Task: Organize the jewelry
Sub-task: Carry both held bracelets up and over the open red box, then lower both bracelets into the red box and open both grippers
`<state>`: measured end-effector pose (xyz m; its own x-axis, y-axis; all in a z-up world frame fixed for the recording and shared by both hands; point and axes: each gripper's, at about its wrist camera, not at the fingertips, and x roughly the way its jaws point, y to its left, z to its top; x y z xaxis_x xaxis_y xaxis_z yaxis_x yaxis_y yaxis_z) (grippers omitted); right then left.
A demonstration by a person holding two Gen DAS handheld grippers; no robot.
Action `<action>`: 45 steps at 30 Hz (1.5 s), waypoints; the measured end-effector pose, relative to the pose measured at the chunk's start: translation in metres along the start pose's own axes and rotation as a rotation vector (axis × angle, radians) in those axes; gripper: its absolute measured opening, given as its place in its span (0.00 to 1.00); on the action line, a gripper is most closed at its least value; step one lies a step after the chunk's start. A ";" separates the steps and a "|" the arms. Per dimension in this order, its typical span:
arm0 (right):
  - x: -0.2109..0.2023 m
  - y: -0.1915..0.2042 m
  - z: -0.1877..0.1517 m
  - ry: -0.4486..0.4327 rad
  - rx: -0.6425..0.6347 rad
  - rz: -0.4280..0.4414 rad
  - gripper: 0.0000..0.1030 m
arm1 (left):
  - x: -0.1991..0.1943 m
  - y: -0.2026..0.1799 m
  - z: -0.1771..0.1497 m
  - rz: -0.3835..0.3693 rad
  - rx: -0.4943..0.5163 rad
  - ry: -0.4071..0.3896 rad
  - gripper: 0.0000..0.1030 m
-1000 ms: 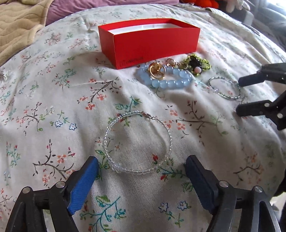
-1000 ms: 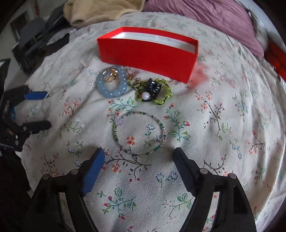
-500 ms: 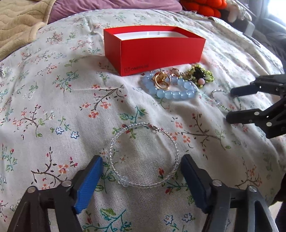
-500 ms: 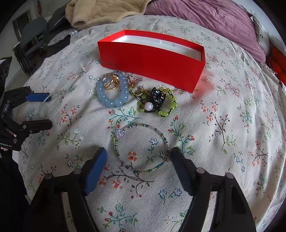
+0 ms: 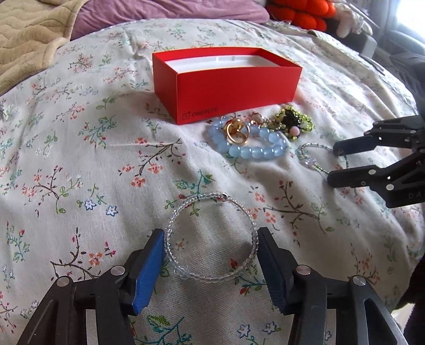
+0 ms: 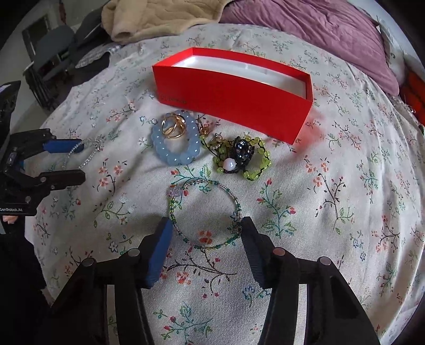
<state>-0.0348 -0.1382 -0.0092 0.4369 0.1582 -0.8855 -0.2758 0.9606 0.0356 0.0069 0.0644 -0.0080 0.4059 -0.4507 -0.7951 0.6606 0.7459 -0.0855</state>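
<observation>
An open red box [image 5: 231, 82] with a white inside stands on the floral bedspread; it also shows in the right wrist view [image 6: 233, 90]. My left gripper [image 5: 209, 236] is open, its pads on either side of a clear bead bracelet [image 5: 225, 197] lying flat. My right gripper [image 6: 204, 225] is open around a green bead bracelet [image 6: 233, 199]. In front of the box lie a light blue bead bracelet [image 6: 175, 156], gold rings [image 6: 172, 127] and a yellow-green and black beaded piece [image 6: 241, 154].
The floral bedspread [image 5: 79, 164] covers a rounded bed. A beige blanket [image 5: 24, 37] and a purple pillow [image 6: 318, 31] lie behind the box. Orange plush [image 5: 300, 13] sits at the far right. A chair [image 6: 50, 50] stands beside the bed.
Both grippers have moved forward and down, so each bracelet now lies between the open fingers. The jaws have narrowed a little. The jewelry has not moved.
</observation>
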 end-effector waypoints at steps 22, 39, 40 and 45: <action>-0.034 -0.011 0.034 -0.099 0.045 -0.010 0.54 | -0.011 -0.011 0.041 0.036 0.020 -0.055 0.57; -0.042 -0.046 0.095 -0.146 0.123 -0.038 0.54 | 0.001 -0.010 0.121 0.102 0.005 -0.045 0.57; -0.042 -0.048 0.098 -0.146 0.127 -0.038 0.54 | 0.003 -0.010 0.125 0.103 0.009 -0.045 0.57; -0.040 -0.060 0.110 -0.149 0.146 -0.041 0.54 | 0.015 -0.008 0.145 0.115 0.037 -0.046 0.57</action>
<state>0.0586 -0.1774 0.0755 0.5703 0.1402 -0.8094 -0.1328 0.9881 0.0776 0.0997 -0.0195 0.0680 0.5085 -0.3858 -0.7698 0.6301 0.7760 0.0273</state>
